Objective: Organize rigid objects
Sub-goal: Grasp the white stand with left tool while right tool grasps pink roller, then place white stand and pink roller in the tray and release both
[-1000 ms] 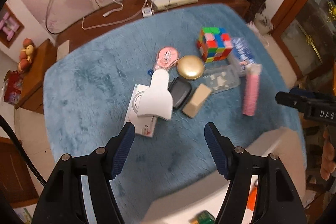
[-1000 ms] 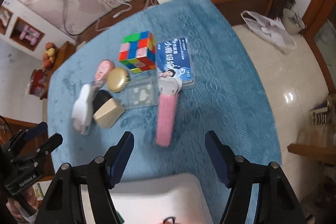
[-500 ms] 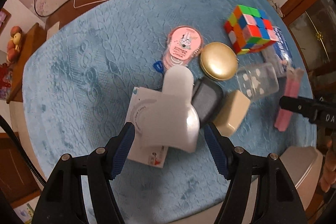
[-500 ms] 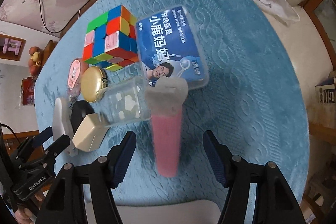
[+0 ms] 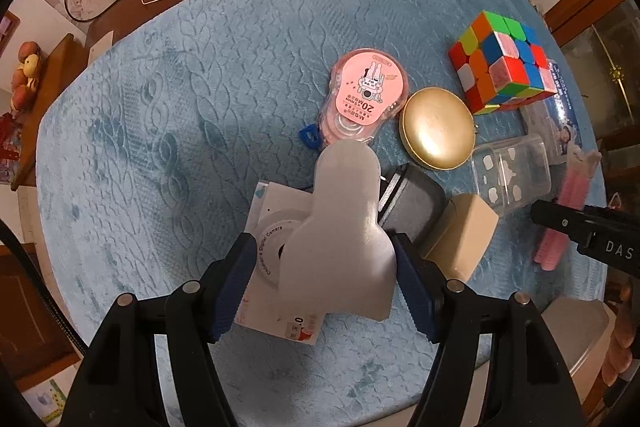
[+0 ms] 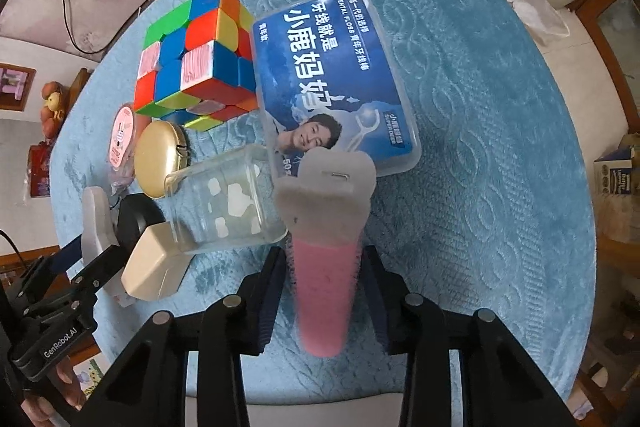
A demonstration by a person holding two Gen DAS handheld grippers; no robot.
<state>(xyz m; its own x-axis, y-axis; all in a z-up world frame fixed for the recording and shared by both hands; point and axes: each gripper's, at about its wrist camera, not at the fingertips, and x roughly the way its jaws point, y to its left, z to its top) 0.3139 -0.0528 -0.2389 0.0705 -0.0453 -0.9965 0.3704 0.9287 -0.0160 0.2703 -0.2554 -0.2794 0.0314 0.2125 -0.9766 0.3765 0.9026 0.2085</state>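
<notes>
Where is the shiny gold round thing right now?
In the left wrist view the gold round case lies on the blue cloth, right of centre, between the pink tape dispenser and the clear plastic box, just below the colourful cube.

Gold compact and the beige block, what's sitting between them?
The clear plastic jar, lying on its side between the gold compact and beige block, in the right wrist view.

One cube (image 5: 505,62) — two claws (image 5: 322,291) — one compact (image 5: 437,128).

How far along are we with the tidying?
Early. No item looks put away yet. Left tool brackets the white piece; right tool brackets the pink comb. The cube, floss box and gold compact are left.
</notes>
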